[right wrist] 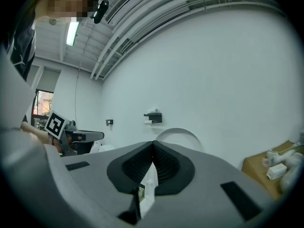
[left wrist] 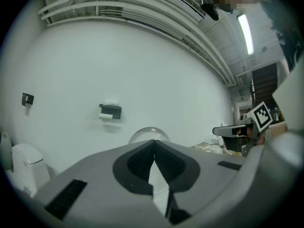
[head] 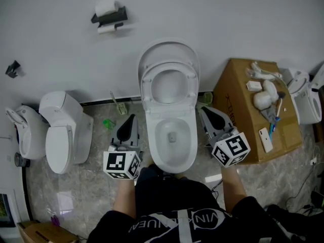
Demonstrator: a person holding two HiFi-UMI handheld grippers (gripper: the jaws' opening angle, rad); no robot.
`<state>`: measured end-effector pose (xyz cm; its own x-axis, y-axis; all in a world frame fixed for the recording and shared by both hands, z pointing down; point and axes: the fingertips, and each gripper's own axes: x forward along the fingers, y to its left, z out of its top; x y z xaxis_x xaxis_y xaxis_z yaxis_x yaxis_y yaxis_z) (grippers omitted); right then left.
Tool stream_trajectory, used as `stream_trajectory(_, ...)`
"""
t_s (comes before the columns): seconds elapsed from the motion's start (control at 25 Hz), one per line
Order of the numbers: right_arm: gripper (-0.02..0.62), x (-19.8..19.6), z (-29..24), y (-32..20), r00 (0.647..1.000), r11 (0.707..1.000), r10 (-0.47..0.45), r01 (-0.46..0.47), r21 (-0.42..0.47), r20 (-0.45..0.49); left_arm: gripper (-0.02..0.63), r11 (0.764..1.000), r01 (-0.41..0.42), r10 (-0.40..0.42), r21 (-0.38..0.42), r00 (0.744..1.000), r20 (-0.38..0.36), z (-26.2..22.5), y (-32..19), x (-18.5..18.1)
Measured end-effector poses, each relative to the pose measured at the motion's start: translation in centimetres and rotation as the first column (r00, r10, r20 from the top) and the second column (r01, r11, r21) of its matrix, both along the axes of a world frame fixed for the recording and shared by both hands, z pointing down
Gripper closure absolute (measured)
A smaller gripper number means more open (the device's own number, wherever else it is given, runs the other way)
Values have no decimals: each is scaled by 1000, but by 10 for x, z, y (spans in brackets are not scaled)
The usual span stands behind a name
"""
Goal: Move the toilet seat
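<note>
A white toilet [head: 171,135] stands in the middle against the wall. Its seat ring [head: 169,82] and lid [head: 168,52] are both raised and lean back on the wall. My left gripper [head: 131,118] hangs beside the bowl's left side, shut and empty. To the right of the bowl, my right gripper [head: 203,110] is likewise shut on nothing. Neither touches the toilet. In the left gripper view the jaws [left wrist: 153,141] meet, with the lid's top [left wrist: 148,133] behind them. The right gripper view shows closed jaws [right wrist: 152,143] and the lid [right wrist: 179,136] beyond.
A cardboard box [head: 238,110] with small items on top stands right of the toilet. Another white toilet [head: 63,130] stands at the left, and more fixtures sit at both far edges. A paper roll holder [head: 109,15] hangs on the wall. Small green objects [head: 109,124] lie on the floor.
</note>
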<state>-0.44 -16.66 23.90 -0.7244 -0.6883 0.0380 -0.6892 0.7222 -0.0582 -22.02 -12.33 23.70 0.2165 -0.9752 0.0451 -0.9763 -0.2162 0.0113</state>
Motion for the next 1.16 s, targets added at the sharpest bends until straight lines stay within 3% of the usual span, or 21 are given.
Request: stream_trajectory(1.16,588,1,1,-3,1000,1000,-1,1,0,-2,601,1000,14,-14,8,1000,-15,-4,-2,-3)
